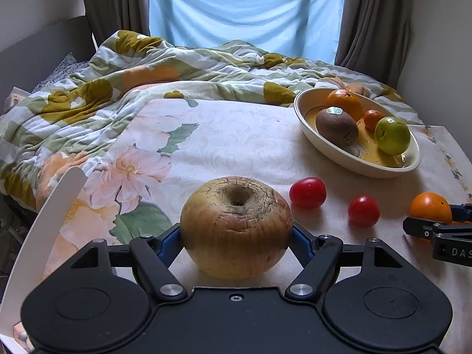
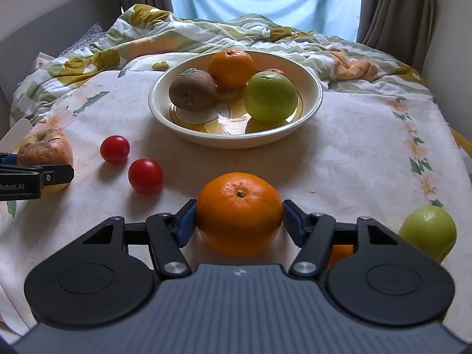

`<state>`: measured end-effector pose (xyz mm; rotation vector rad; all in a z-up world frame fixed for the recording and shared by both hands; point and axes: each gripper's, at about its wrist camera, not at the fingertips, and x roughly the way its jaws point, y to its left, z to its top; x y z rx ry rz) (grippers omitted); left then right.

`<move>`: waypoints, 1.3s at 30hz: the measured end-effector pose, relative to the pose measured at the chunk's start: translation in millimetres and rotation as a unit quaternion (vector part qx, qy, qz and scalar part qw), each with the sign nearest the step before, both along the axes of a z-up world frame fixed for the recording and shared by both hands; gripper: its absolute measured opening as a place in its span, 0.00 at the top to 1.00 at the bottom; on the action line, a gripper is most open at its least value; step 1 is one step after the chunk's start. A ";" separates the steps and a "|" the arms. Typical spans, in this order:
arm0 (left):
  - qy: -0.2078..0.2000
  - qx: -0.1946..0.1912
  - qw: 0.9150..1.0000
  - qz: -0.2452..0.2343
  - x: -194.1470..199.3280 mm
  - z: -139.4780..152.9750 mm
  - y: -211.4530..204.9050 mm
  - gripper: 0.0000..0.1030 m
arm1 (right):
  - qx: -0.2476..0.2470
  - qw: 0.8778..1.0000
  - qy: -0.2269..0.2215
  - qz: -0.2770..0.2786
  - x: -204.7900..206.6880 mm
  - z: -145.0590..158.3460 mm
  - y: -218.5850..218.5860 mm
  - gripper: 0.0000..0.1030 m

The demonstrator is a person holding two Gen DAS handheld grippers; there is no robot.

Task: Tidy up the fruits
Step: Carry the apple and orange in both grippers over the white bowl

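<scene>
My left gripper (image 1: 236, 236) is shut on a wrinkled yellow-brown apple (image 1: 236, 227) that rests on the floral cloth; it also shows in the right wrist view (image 2: 44, 147). My right gripper (image 2: 239, 221) is shut on an orange (image 2: 239, 214), also seen in the left wrist view (image 1: 430, 206). A cream bowl (image 2: 312, 100) holds a kiwi (image 2: 193, 90), an orange (image 2: 231, 69), a green apple (image 2: 270, 96) and a small mandarin (image 1: 373, 119). Two red tomatoes (image 2: 115, 149) (image 2: 145, 176) lie between the grippers.
Another green apple (image 2: 427, 233) lies at the right, near the cloth's edge. A rumpled floral quilt (image 1: 88, 88) lies behind the cloth. A white curved card (image 1: 44, 221) stands at the left. Curtains and a window are at the back.
</scene>
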<state>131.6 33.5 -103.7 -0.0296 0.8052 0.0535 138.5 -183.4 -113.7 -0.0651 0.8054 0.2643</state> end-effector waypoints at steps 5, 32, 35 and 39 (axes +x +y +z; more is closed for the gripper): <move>-0.008 0.003 1.000 0.001 -4.5 6.5 0.5 0.24 | -0.005 1.000 0.000 0.003 -0.9 0.8 1.0 0.28; -0.055 -0.021 0.998 -0.023 -35.9 96.1 -43.0 0.24 | 0.035 0.999 -0.025 0.002 -22.9 85.4 -29.7 0.28; -0.062 -0.021 0.997 -0.029 -32.7 105.0 -53.3 0.24 | 0.039 0.999 -0.029 0.003 -23.0 97.2 -37.9 0.28; -0.067 -0.027 0.997 -0.040 -22.8 111.4 -66.1 0.24 | 0.038 0.998 -0.041 0.006 -18.3 112.4 -47.6 0.28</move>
